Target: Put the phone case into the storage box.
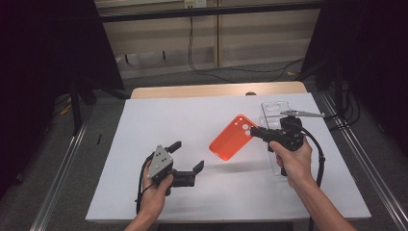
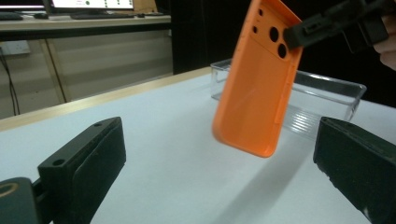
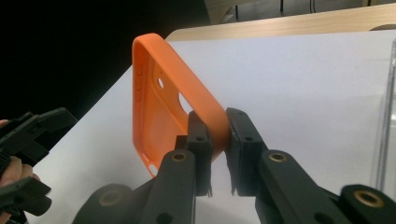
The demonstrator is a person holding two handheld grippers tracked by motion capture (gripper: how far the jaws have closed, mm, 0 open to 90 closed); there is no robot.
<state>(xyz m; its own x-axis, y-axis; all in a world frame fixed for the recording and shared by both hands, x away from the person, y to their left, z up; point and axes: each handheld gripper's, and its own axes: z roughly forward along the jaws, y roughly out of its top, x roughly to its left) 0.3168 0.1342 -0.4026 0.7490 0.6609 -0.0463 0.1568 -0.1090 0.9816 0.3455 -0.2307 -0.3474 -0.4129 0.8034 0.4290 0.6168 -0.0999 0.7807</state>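
Left gripper [image 1: 186,155]: held low over the white table [image 1: 192,120], jaws spread wide, nothing between them. Right gripper [image 1: 253,131]: jaws pinched on one rim of the orange case [image 1: 232,137], near its camera holes. Case: held tilted, clear of the table, between both grippers. Clear tray [image 1: 275,111]: set on the table just beyond the right hand [image 1: 293,159].

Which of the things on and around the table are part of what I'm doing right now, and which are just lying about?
In the job:
- orange phone case, pinched at its edge and held off the table by the right claw
- left claw, open and empty, pointed toward the case
- clear plastic box, beside the case

Lying about:
- white table cover
- cables on the floor beyond the table
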